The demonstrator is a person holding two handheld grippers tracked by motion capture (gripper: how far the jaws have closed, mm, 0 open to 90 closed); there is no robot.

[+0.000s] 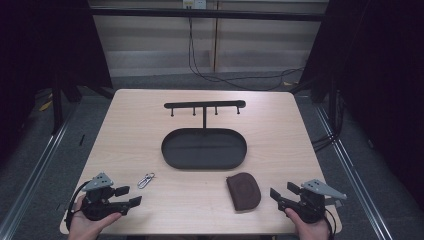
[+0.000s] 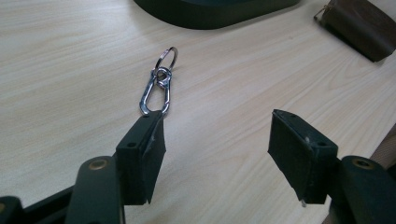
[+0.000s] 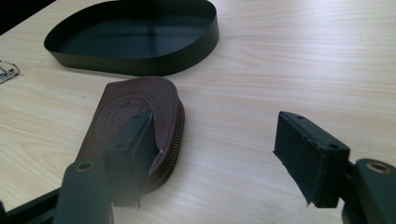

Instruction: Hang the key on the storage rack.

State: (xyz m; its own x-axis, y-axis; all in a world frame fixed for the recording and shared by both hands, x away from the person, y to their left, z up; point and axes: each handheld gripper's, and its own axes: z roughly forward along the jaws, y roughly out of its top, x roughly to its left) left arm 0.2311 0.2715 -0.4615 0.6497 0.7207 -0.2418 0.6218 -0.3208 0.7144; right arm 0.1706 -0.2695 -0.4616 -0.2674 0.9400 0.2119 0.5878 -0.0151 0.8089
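Wooden table [image 1: 150, 125], carabiner [image 1: 146, 180], both grippers open

tray [image 1: 172, 159]: black oval, mid-table | hook rack [image 1: 205, 104]: apparently rising from it | table [image 1: 260, 115]: light wood

Each hand-held gripper [image 1: 129, 196] [image 1: 281, 192] black, grey three-cornered top plate, brass-ringed screw holes, trailing black cable; hands bare.

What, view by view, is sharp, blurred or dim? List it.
High view: dark surroundings, table evenly lit, faint sheen in the black tray. Left gripper view: carabiner sharp, near fingers soft. Right gripper view: brown pouch sharp, its near end hazy behind the blurred finger.
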